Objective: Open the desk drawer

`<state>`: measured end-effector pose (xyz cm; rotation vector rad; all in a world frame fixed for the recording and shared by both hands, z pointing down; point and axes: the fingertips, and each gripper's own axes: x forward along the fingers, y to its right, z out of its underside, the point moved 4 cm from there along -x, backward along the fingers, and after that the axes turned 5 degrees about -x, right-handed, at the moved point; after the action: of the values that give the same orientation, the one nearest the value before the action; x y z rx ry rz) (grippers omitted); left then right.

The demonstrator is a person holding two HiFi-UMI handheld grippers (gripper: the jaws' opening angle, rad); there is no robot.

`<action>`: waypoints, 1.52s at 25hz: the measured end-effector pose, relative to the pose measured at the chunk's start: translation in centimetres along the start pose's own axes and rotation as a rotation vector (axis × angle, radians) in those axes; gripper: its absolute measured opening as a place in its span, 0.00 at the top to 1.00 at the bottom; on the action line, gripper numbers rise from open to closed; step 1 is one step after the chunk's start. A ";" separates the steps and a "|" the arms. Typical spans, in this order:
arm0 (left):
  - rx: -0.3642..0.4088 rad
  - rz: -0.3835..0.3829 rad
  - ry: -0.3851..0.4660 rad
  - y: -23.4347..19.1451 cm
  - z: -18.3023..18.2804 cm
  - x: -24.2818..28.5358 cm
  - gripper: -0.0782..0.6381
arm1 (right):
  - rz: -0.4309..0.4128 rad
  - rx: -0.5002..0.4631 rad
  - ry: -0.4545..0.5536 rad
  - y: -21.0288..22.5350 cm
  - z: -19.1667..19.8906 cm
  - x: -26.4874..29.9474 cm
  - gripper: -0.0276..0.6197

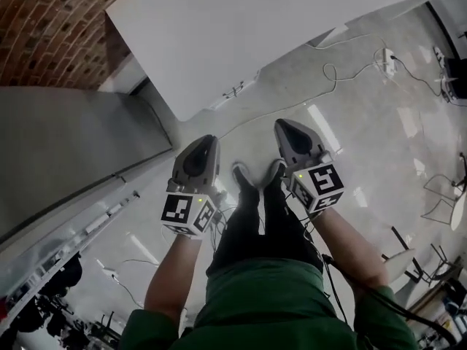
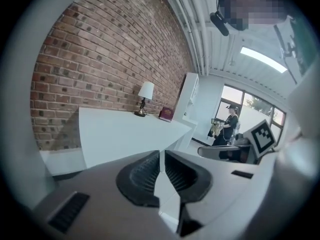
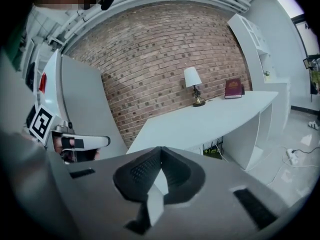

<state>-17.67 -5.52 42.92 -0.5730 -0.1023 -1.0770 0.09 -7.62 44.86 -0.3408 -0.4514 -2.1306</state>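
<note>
Head view: I held my left gripper (image 1: pixel 208 143) and right gripper (image 1: pixel 283 126) side by side above the floor, both aimed at the white desk (image 1: pixel 248 35) and well short of it.

Left gripper view: jaws stood a thin slit apart, grasping nothing. I could not make out the desk's drawer.

Right gripper view: jaws met at the tips, empty. The desk stood against the brick wall (image 3: pixel 165 49).

White desk (image 3: pixel 210 116) carries lamp (image 3: pixel 192 79) and red book (image 3: pixel 233 88).
</note>
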 end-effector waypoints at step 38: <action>-0.916 -0.105 0.104 -13.6 22.5 18.1 0.75 | 0.019 0.261 -0.092 9.0 19.9 0.3 0.96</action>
<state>-16.17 -13.66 73.76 -1.3367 0.4829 -1.2298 8.82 -3.80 64.54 -0.2921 -0.7674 -2.0136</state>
